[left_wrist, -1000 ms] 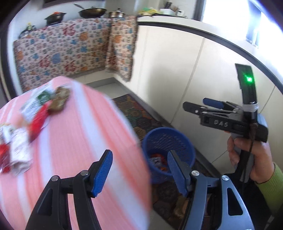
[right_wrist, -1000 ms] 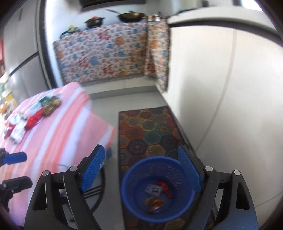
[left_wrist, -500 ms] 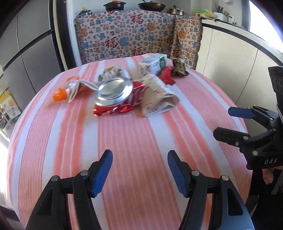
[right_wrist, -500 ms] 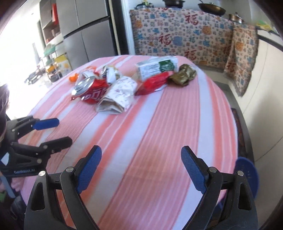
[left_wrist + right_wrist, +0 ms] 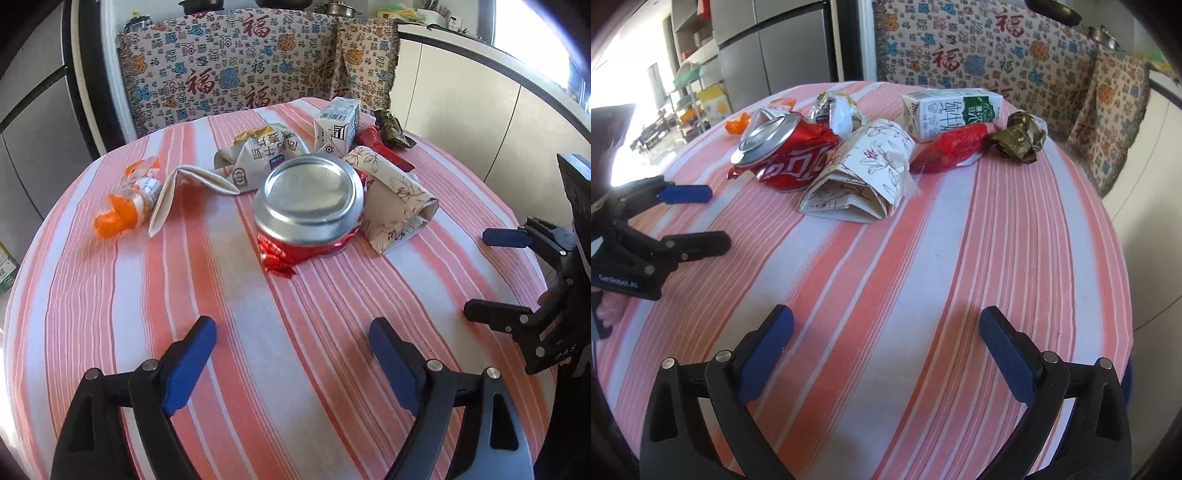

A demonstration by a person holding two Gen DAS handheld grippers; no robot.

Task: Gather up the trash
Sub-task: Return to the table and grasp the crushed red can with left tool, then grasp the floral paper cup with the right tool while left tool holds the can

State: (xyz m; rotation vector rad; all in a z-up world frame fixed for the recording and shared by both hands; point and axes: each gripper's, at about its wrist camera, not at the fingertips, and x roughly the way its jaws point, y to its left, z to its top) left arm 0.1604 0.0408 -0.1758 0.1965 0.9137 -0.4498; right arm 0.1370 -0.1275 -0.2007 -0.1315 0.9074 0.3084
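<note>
The trash lies in a loose heap toward the far side of the round table (image 5: 295,369), on its pink-and-white striped cloth. At the front of the heap a crushed red can (image 5: 312,210) rests on its side, touching a folded floral paper packet (image 5: 397,192). Behind them stand a white milk carton (image 5: 338,125), a red wrapper (image 5: 951,147) and a crumpled dark green-gold wrapper (image 5: 1021,138); to the left lie a white printed bag (image 5: 266,155) and an orange-and-white wrapper (image 5: 127,201).

The left tongs (image 5: 291,354) are released and spreading wider, nothing between the blue pads, bare cloth below them. The right tongs (image 5: 886,347) are likewise released and widening, empty, short of the heap.

The left wrist view shows the can's silver end and the orange wrapper whole; the right wrist view shows the can's red side, the carton's green label and a grey refrigerator (image 5: 783,48). Each view catches the other tongs at its edge. A patterned cloth (image 5: 240,62) hangs behind the table.
</note>
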